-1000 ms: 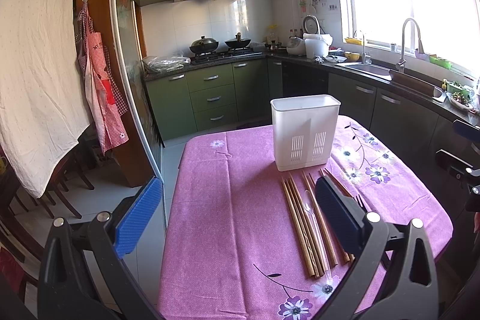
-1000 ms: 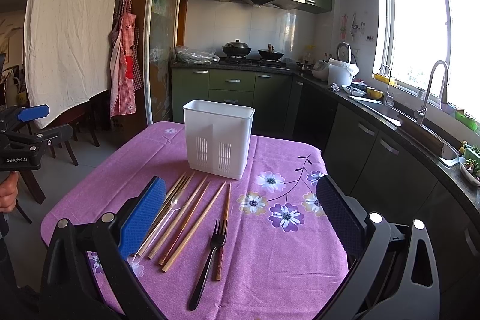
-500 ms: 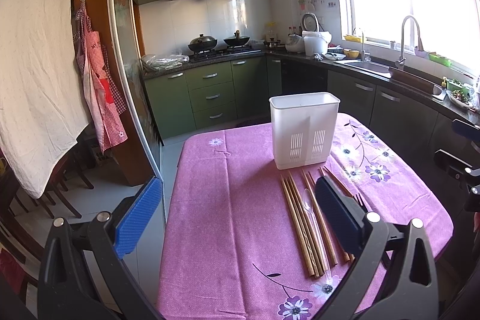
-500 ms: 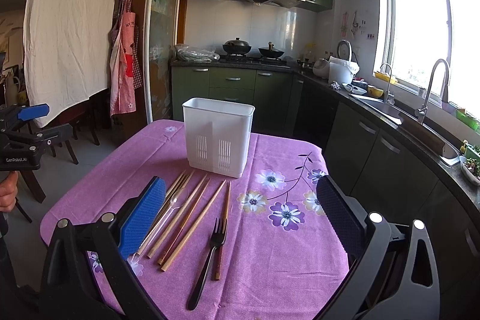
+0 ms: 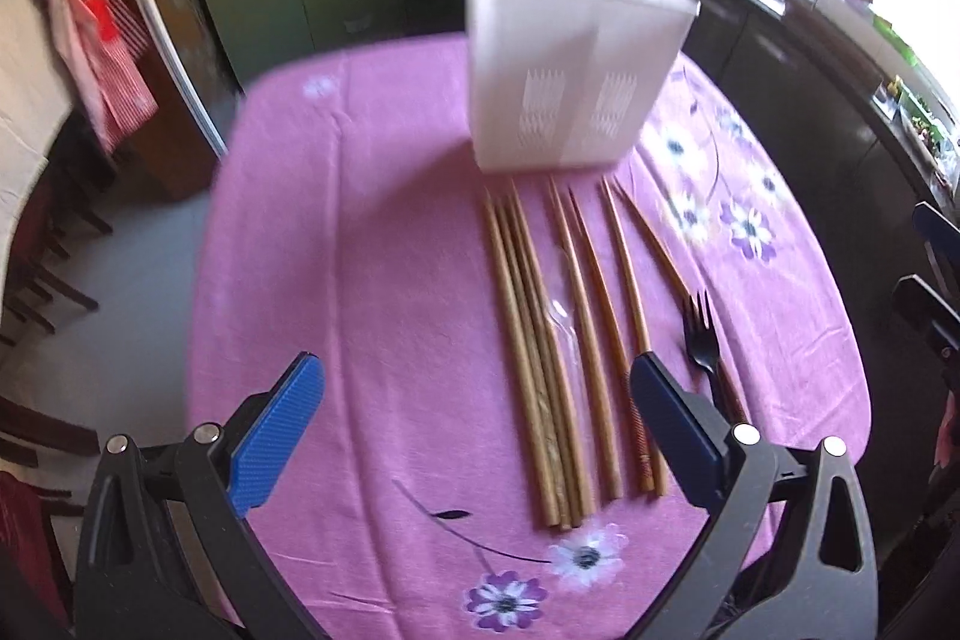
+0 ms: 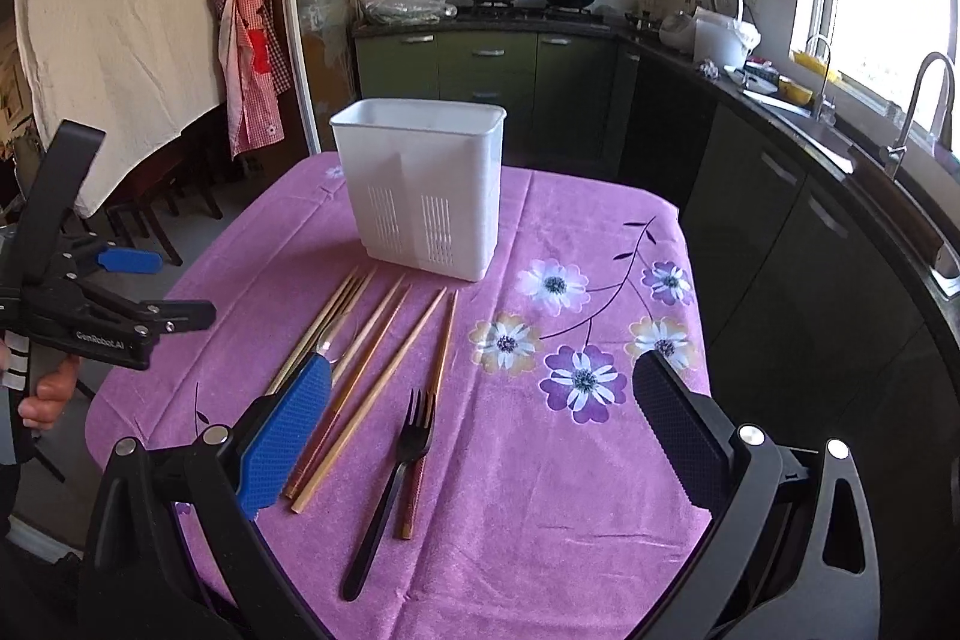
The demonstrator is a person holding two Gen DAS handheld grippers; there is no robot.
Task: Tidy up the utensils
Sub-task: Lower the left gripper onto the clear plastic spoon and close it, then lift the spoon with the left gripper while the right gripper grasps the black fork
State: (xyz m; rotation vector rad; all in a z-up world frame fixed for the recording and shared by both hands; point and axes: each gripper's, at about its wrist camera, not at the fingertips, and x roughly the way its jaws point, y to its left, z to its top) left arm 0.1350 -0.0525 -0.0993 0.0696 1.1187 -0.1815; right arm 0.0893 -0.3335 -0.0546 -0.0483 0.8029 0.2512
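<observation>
**Two open grippers over a row of loose utensils**

Both grippers hang above the table with their jaws spread wide and nothing between them. The left gripper [image 5: 474, 421] looks down on the near ends of the chopsticks [image 5: 540, 352], its right blue pad sitting over the ends of the darker sticks. The right gripper [image 6: 480, 418] is lower and closer to the table edge, with the black fork [image 6: 393, 478] lying between its pads and its left pad covering part of the chopsticks [image 6: 372, 370]. A hand [image 6: 45, 394] at the left edge of the right wrist view holds the handle of the left gripper.

All the utensils lie flat on the purple flowered tablecloth [image 6: 540, 490], roughly parallel and pointing toward the bin. From the left wrist view, a tight bundle of pale chopsticks is on the left, then a clear plastic spoon [image 5: 561, 322] tucked against them, then several separate sticks, then the fork [image 5: 702, 340] on the right, resting across a dark reddish chopstick.

Beyond the tips of the sticks stands the white plastic utensil bin [image 6: 420, 184], upright, with slotted vents low on its front wall and an inner divider. What shows of its inside from the right wrist view holds no utensils; the left wrist view of the bin [image 5: 570, 70] is blurred.
</observation>
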